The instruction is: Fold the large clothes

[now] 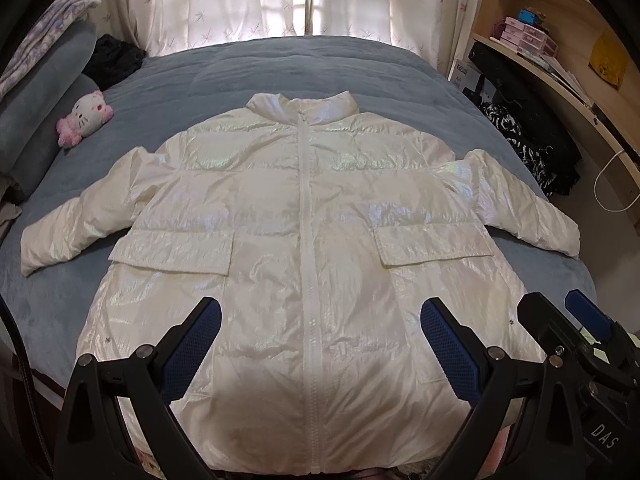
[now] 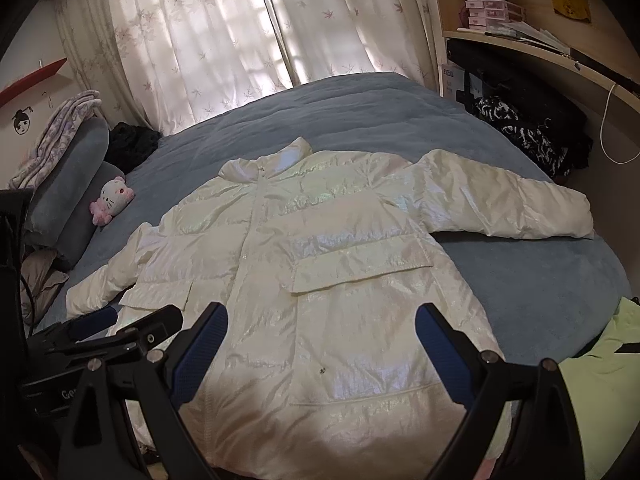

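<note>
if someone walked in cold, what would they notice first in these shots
The shiny white puffer jacket grabs the eye first: it lies zipped, front up, with both sleeves spread out across the middle of the blue bed. Next come the two grippers, left gripper and right gripper, both with jaws wide open over the jacket's hem. A small pink and white plush cat sits on the bed by the grey pillows on the left.

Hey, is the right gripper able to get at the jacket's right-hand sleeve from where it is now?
Probably yes. The right gripper is open over the jacket, and the sleeve lies flat on the bed with nothing on it.
</note>
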### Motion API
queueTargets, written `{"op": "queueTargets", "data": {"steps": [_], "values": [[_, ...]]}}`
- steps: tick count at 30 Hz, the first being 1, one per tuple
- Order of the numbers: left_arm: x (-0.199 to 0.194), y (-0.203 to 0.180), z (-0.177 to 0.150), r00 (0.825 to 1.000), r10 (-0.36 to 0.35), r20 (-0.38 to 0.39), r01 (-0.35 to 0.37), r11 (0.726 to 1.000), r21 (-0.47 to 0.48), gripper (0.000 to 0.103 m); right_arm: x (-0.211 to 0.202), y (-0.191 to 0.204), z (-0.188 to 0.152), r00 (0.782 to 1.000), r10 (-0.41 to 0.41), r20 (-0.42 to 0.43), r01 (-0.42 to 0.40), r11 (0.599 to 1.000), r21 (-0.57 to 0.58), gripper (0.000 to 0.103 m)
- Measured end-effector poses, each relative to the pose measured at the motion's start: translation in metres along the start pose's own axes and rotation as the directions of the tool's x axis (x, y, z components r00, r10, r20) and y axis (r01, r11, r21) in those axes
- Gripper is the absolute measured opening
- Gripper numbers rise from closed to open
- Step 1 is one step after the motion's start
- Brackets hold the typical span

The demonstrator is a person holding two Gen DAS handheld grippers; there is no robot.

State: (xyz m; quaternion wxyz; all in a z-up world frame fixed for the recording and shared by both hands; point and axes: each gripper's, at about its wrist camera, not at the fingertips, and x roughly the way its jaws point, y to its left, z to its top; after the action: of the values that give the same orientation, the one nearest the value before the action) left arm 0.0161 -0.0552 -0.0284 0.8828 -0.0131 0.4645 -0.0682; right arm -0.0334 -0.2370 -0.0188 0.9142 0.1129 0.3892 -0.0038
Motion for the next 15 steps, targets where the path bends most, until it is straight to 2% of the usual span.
{"op": "queueTargets", "data": {"steps": [9, 12, 15], "values": [[0.002, -0.03, 0.018, 0.999, -0.01, 0.05, 0.006, 0.997, 0.075, 0.099, 0.004, -0.028, 0.016, 0.999, -0.035, 0.001, 0.035, 0.999, 0.008, 0.096], [0.003, -0.04, 0.029, 0.999, -0.031, 0.044, 0.027, 0.996, 0.089, 0.099, 0.005, -0.039, 0.026, 1.0, -0.022, -0.003, 0.022, 1.0, 0.013, 0.096], [0.002, -0.052, 0.046, 0.998, -0.013, 0.055, 0.007, 0.993, 0.116, 0.099, 0.002, -0.048, 0.04, 1.0, -0.021, 0.001, 0.021, 1.0, 0.014, 0.096]]}}
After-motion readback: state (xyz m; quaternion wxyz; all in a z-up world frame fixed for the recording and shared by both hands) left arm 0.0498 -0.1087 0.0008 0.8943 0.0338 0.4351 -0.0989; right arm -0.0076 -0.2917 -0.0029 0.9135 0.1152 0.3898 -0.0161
